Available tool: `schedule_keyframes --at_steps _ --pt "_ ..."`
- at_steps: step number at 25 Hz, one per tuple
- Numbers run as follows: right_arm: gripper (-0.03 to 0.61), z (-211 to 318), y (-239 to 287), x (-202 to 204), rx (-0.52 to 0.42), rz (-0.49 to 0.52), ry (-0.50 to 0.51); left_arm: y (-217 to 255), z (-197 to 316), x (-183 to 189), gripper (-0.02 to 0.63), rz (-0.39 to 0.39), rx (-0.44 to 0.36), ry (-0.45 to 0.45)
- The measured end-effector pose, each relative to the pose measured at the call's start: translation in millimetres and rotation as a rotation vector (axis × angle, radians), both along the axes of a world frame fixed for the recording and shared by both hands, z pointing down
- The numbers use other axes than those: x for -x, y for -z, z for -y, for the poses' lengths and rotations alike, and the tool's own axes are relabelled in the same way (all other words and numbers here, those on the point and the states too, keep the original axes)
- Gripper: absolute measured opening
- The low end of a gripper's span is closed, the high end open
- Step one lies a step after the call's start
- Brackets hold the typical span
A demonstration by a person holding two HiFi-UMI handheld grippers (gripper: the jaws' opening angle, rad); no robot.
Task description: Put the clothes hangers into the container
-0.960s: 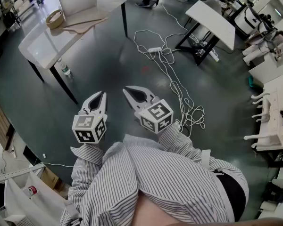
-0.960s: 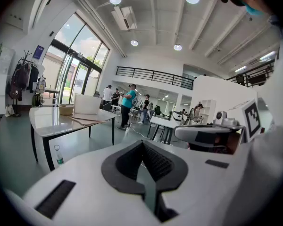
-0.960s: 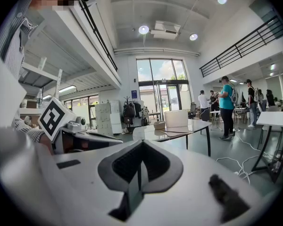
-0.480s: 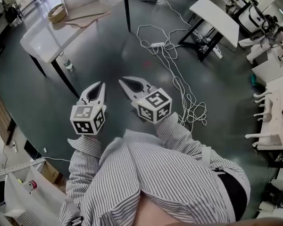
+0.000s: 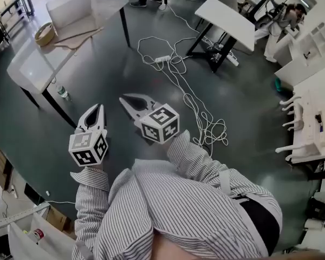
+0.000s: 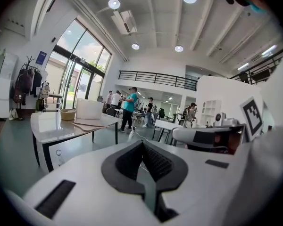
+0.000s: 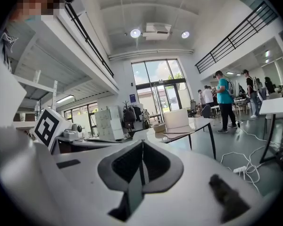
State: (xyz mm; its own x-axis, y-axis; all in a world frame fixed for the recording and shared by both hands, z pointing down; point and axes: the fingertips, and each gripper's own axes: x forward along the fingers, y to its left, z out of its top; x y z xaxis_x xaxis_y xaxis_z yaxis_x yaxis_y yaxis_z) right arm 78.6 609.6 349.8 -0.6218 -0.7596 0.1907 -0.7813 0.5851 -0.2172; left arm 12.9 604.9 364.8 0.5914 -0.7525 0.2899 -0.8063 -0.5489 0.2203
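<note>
Head view: both grippers empty, pointing across the floor toward the far table.
Left gripper (image 5: 98,107) and right gripper (image 5: 123,98) have jaws pressed together on nothing, well apart from the table (image 5: 27,64). There, flat tan pieces, likely the clothes hangers (image 5: 76,36), lie just beside the white container (image 5: 67,5). Best to get close first, spread one gripper's jaws, then pinch a hanger's edge.

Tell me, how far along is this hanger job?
Nothing looks done. Both the left gripper and right gripper are shut and empty. The white container sits on a table ahead, beside flat pieces that may be hangers. Reaching, picking and loading all remain.
</note>
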Motion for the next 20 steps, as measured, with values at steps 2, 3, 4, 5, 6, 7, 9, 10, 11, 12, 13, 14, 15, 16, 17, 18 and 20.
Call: schedule_keyframes --at_steps 2,3,4,5,6,7,9,10,11,12,13,14,15,16,17,18,20 --pt "0.015 5 4 -13 -0.013 -0.008 -0.009 3 5 -12 0.011 -0.006 -0.007 0.002" --pt "0.015 10 6 -19 -0.020 -0.011 -0.014 4 9 -18 0.011 -0.004 -0.013 0.000" --pt "0.015 15 7 -24 -0.025 -0.012 -0.019 6 13 -22 0.011 0.000 -0.021 -0.001" --pt "0.015 19 8 -28 -0.027 -0.010 -0.023 7 17 -27 0.011 0.004 -0.028 -0.001" --pt "0.015 23 8 -31 -0.027 -0.006 -0.026 7 20 -30 0.011 0.007 -0.033 0.001" --pt "0.015 26 7 -35 -0.026 -0.001 -0.028 7 23 -33 0.011 0.006 -0.035 0.003" --pt "0.015 29 5 -40 -0.018 0.011 -0.030 5 27 -37 0.011 0.000 -0.025 0.011" --pt "0.015 32 3 -42 -0.012 0.018 -0.031 4 30 -38 0.011 -0.002 -0.019 0.014" --pt "0.015 35 2 -42 -0.007 0.023 -0.032 4 33 -38 0.011 0.000 -0.016 0.017" --pt "0.015 40 1 -42 -0.003 0.027 -0.031 5 38 -38 0.011 0.002 -0.015 0.018" --pt "0.015 45 -1 -42 0.001 0.029 -0.030 5 42 -38 0.011 0.004 -0.016 0.018" --pt "0.015 50 -2 -41 0.005 0.032 -0.030 4 48 -38 0.011 0.005 -0.017 0.016" --pt "0.015 56 -4 -39 0.009 0.034 -0.030 3 54 -37 0.011 0.003 -0.014 0.014" --pt "0.015 63 -6 -36 0.013 0.036 -0.031 1 61 -35 0.011 0.000 -0.010 0.011" --pt "0.015 70 -8 -32 0.015 0.036 -0.031 -1 70 -32 0.011 -0.005 -0.006 0.011" --pt "0.015 79 -10 -28 0.016 0.032 -0.029 -3 79 -29 0.011 -0.009 -0.003 0.012" --pt "0.015 101 -12 -20 0.015 0.023 -0.028 -5 101 -21 0.011 -0.016 -0.002 0.012"
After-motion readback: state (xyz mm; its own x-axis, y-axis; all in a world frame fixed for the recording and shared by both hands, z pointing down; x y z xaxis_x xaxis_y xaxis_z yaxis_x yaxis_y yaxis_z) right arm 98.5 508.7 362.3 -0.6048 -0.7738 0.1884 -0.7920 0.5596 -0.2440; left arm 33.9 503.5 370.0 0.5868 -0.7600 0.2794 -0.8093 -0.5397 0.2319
